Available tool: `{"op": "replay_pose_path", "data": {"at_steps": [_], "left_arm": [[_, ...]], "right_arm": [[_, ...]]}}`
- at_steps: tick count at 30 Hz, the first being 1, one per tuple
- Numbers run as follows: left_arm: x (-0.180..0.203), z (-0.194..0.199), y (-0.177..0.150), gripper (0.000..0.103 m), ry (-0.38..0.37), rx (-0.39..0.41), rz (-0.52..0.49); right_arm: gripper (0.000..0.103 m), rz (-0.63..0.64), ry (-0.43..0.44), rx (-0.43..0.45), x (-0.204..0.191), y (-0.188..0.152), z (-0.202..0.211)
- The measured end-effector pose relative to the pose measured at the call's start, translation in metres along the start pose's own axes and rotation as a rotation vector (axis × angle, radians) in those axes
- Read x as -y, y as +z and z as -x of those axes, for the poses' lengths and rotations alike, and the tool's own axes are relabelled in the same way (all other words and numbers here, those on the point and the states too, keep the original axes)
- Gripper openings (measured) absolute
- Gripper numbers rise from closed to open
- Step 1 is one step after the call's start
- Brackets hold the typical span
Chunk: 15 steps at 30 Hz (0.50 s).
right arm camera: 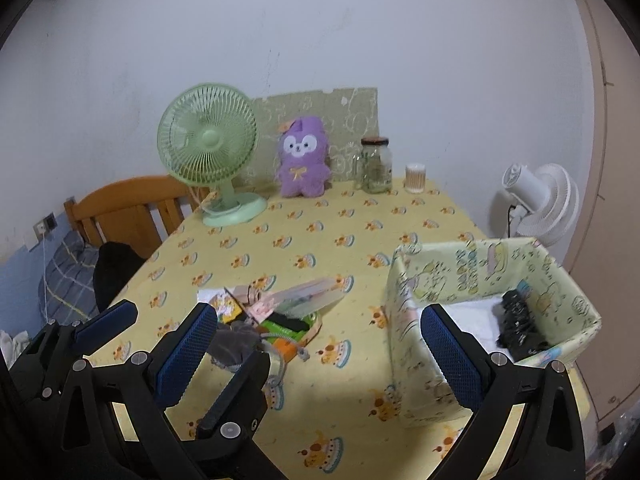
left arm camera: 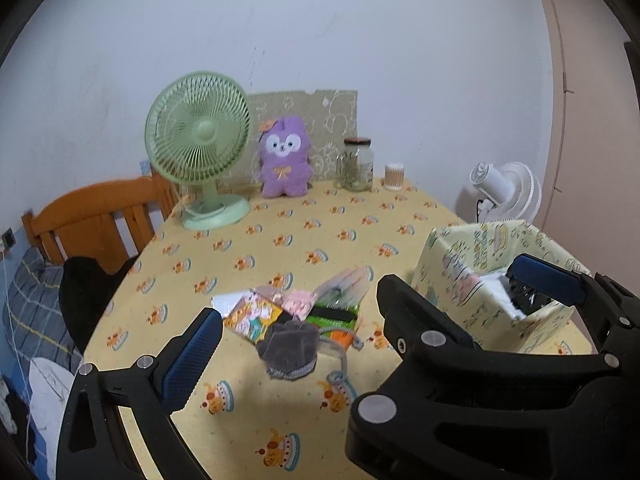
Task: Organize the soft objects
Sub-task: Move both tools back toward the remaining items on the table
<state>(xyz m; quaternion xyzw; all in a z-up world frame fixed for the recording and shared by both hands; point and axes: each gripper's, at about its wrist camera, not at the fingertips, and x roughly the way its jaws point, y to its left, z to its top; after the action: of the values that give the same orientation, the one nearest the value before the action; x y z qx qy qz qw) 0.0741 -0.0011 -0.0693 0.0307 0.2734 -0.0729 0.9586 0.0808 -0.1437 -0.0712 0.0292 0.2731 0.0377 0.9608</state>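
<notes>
A heap of soft items lies mid-table: a grey drawstring pouch (left arm camera: pixel 290 346) in front, pink cloth (left arm camera: pixel 298 304) and colourful packets (left arm camera: pixel 256 316) behind. The pouch also shows in the right wrist view (right arm camera: pixel 234 344). A yellow-green fabric box (left arm camera: pixel 496 276) stands at the right, with a black item (right arm camera: pixel 518 322) and white cloth inside. My left gripper (left arm camera: pixel 294 340) is open above the table, the pouch between its fingers. My right gripper (right arm camera: pixel 320 344) is open and empty, just left of the box (right arm camera: pixel 492 300). The left gripper's fingers (right arm camera: pixel 108 320) show at lower left there.
At the table's back stand a green desk fan (left arm camera: pixel 200 148), a purple plush (left arm camera: pixel 284 158), a glass jar (left arm camera: pixel 356 164) and a cotton-swab tub (left arm camera: pixel 394 176). A wooden chair (left arm camera: pixel 100 220) with dark cloth is at the left. A white fan (right arm camera: pixel 540 200) stands beyond the right edge.
</notes>
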Motion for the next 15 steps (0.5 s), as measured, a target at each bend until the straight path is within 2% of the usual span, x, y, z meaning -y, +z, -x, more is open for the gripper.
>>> {"op": "replay_pose_path", "data": {"at_steps": [7, 15], "left_arm": [[-0.012, -0.014, -0.014, 0.103, 0.022, -0.038, 0.020], [-0.029, -0.030, -0.029, 0.102, 0.053, -0.070, 0.049]], "right_arm": [[0.103, 0.002, 0.020, -0.057, -0.010, -0.014, -0.023], [0.102, 0.038, 0.015, -0.079, -0.023, -0.026, -0.040]]}}
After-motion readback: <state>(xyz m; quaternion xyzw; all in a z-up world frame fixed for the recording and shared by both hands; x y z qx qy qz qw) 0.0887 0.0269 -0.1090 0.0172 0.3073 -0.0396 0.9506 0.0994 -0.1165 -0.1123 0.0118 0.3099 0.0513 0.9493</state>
